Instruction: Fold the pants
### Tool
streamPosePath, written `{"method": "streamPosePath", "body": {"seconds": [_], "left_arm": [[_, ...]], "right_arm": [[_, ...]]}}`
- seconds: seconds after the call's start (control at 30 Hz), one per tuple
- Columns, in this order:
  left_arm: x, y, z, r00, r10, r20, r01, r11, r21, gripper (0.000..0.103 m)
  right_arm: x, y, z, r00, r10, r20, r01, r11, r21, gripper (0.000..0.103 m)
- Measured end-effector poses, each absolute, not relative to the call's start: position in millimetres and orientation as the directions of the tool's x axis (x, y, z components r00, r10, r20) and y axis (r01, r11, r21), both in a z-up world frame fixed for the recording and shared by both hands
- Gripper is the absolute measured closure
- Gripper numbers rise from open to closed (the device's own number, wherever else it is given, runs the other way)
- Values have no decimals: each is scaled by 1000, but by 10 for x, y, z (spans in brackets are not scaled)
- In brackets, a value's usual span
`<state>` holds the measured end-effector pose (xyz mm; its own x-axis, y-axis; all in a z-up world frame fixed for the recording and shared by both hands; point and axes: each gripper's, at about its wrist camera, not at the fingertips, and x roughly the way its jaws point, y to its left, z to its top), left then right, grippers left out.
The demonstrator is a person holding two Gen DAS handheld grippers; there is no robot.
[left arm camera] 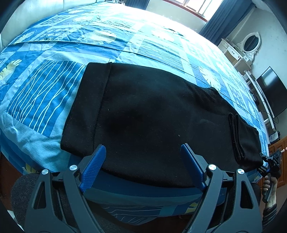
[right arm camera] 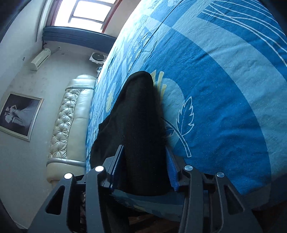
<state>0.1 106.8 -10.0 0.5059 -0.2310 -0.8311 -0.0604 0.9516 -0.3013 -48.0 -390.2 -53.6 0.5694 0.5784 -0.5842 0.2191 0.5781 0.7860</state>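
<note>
While folded on bed (left arm camera: pixel 53 86), pants (left arm camera: pixel 152 111).

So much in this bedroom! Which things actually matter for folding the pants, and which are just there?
Part of the job:
- black pants, lying on the bed
- left claw, open at their near edge
- right claw, closed on the pants' end
- bedspread beneath

Just there:
- headboard
- framed photo
- mirror
- TV
- air conditioner

— What's the room on my feeds?
— Bed with blue patterned bedspread (left arm camera: pixel 75 41), tufted cream headboard (right arm camera: pixel 70 114), bright window (right arm camera: pixel 86 10), framed photo (right arm camera: pixel 18 116), white vanity mirror (left arm camera: pixel 251 43), dark TV (left arm camera: pixel 273 91).
</note>
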Motion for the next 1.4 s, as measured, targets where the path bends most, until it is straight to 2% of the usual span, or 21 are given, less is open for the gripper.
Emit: {"method": "streamPosePath", "body": {"seconds": [0.17,0.27,0.3,0.37,0.5,0.6,0.73,0.9,1.07,1.13,1.17,1.2,1.4], "left_arm": [[-6,1068,-69,510,-233,-828,-53,952,-301,18],[-30,1111,16,528,-233,-817,-49,952,-304,18],[-45,1146,72,545,-238,-804,-45,949,-311,18],[-85,1243,207,589,-260,-765,-31,939,-342,18],[-30,1576,309,615,-344,-710,-21,893,-451,18],[126,1930,171,593,-429,-682,-44,828,-559,19],[430,2162,-28,537,-469,-702,-12,827,-562,19],[804,2260,-365,422,-577,-699,32,781,-624,19],[1009,2327,-508,356,-674,-648,74,711,-699,20],[1031,2314,-522,338,-693,-637,95,698,-710,28],[1047,2285,-540,316,-702,-638,105,695,-712,40],[1067,2251,-558,299,-704,-644,112,696,-709,44],[1173,2144,-625,288,-756,-588,122,638,-760,44]], "right_arm": [[-510,-3894,-534,599,569,-563,200,574,794,75],[-591,-3909,-438,665,503,-552,202,590,782,69],[-650,-3946,-396,699,465,-543,207,595,776,63],[-763,-4026,-351,757,409,-509,216,578,787,58],[-799,-4054,-318,788,393,-475,203,562,802,56],[-749,-3992,-281,785,405,-468,169,587,792,56],[-691,-3940,-283,769,419,-482,166,598,784,56],[-669,-3908,-278,777,418,-472,172,579,797,50],[-661,-3932,-307,778,413,-475,185,571,800,50],[-651,-3931,-311,776,411,-478,188,572,798,50],[-655,-3931,-310,776,409,-479,189,574,797,50],[-654,-3929,-310,777,408,-480,191,574,797,50],[-667,-3960,-339,781,398,-482,205,566,799,50]]}}
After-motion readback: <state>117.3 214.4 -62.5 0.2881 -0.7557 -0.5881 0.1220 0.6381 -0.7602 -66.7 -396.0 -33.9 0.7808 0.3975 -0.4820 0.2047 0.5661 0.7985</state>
